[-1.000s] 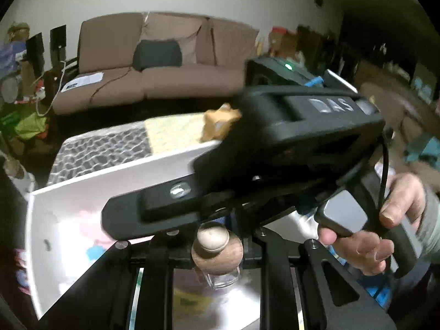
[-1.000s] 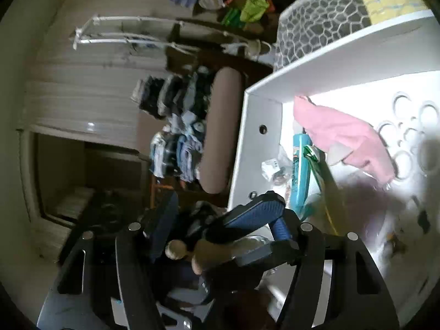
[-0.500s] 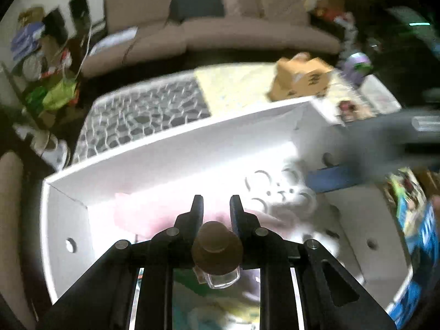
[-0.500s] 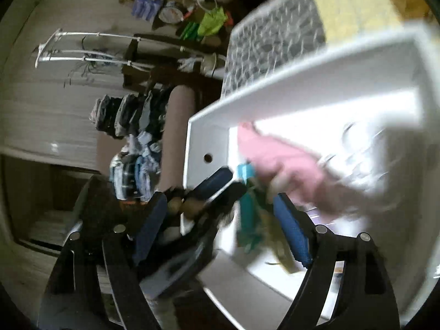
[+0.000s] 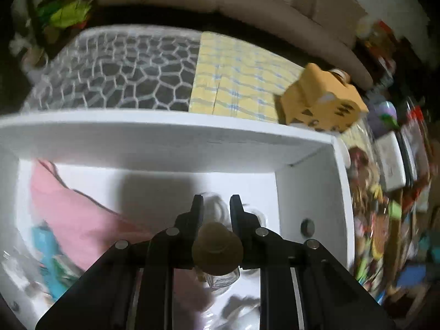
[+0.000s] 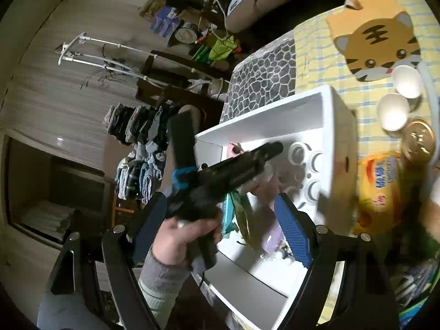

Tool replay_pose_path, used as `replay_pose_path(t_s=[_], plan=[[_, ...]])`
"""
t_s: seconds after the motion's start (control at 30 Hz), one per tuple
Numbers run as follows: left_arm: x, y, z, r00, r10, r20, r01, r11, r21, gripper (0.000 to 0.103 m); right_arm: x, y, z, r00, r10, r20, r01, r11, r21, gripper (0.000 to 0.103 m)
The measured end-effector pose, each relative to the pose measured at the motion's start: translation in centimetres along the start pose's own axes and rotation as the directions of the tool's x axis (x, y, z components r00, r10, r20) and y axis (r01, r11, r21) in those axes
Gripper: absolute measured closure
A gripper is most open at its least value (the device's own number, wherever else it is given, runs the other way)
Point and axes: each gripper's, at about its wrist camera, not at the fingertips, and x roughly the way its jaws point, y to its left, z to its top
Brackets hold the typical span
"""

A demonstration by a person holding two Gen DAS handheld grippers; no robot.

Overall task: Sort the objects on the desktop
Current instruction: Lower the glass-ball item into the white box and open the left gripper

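Left wrist view: left gripper (image 5: 212,209) fingers clamped on small glass bottle (image 5: 218,258) above white box (image 5: 165,134); right gripper (image 6: 220,231) fingers apart, empty; slack grip risks dropping it onto pink cloth (image 5: 82,220).

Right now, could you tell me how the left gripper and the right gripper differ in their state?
The left gripper is shut on the small glass bottle with a round wooden stopper; the right gripper stands open and holds nothing, its jaws having just been opening. The left points down into the white box; the right's view looks across it. Both are black, hand-held tools.
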Motion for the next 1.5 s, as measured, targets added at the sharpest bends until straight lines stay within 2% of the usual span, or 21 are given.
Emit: replay_pose_path(t_s=[0.17, 0.37, 0.5, 0.6, 0.67, 0.7, 0.87, 0.97, 1.07, 1.17, 1.23, 1.4, 1.5], plan=[[1.6, 0.0, 0.6, 0.998, 0.049, 0.046, -0.045, 0.995, -0.086, 0.084, -1.9, -0.8, -0.3, 1.0, 0.004, 0.021, -0.004, 1.0, -0.015, 0.023], [2.0, -0.2, 0.4, 0.984, 0.139, 0.114, -0.124, 0.984, -0.127, 0.083, -3.6, -1.4, -0.9, 0.999, 0.009, 0.031, -0.008, 0.999, -0.042, 0.023], [2.6, 0.2, 0.1, 0.985, 0.119, 0.121, -0.097, 0.98, -0.171, 0.083, -4.2, -1.8, -1.2, 0.999, 0.017, 0.027, -0.015, 0.999, -0.049, 0.022], [2.7, 0.1, -0.2, 0.981, 0.145, 0.131, -0.119, 0.974, -0.191, 0.078, -4.6, -2.1, -1.4, 0.999, 0.016, 0.029, -0.014, 0.999, -0.045, 0.022], [2.6, 0.0, -0.3, 0.98, 0.152, 0.132, -0.124, 0.972, -0.199, 0.066, -4.9, -2.2, -1.5, 0.999, 0.014, 0.029, -0.012, 0.999, -0.047, 0.022], [2.5, -0.1, -0.4, 0.982, 0.132, 0.134, -0.103, 0.974, -0.2, 0.057, -5.0, -2.3, -1.7, 1.0, 0.011, 0.029, -0.009, 0.999, -0.048, 0.022], [-0.3, -0.4, -0.8, 0.987, 0.063, 0.148, -0.033, 0.98, -0.194, 0.056, -5.3, -2.3, -2.3, 0.999, -0.039, 0.022, 0.04, 0.997, -0.07, 0.022], [-3.2, -0.4, -1.4, 0.986, 0.036, 0.163, -0.011, 0.988, -0.152, 0.056, -5.2, -1.8, -2.9, 0.997, -0.078, 0.014, 0.079, 0.992, -0.099, 0.022], [-6.2, -0.5, -3.1, 0.986, 0.038, 0.162, -0.029, 0.998, -0.061, 0.052, -4.8, -0.4, -3.8, 0.987, -0.162, 0.008, 0.161, 0.971, -0.176, 0.022], [-8.7, -0.8, -6.0, 0.978, 0.121, 0.169, -0.131, 0.99, 0.049, 0.046, -3.9, 1.7, -4.9, 0.967, -0.253, 0.015, 0.247, 0.929, -0.276, 0.022], [-10.0, -0.5, -7.7, 0.971, 0.156, 0.179, -0.173, 0.981, 0.083, 0.036, -3.2, 2.8, -5.6, 0.961, -0.278, 0.01, 0.267, 0.912, -0.311, 0.022], [-13.3, 1.2, -11.4, 0.96, 0.191, 0.203, -0.211, 0.974, 0.082, 0.018, -0.4, 5.6, -8.0, 0.937, -0.348, 0.022, 0.329, 0.861, -0.387, 0.022], [-15.3, 1.8, -13.5, 0.951, 0.201, 0.237, -0.224, 0.972, 0.074, 0.016, 1.5, 6.6, -9.3, 0.924, -0.381, 0.025, 0.358, 0.841, -0.406, 0.023]])
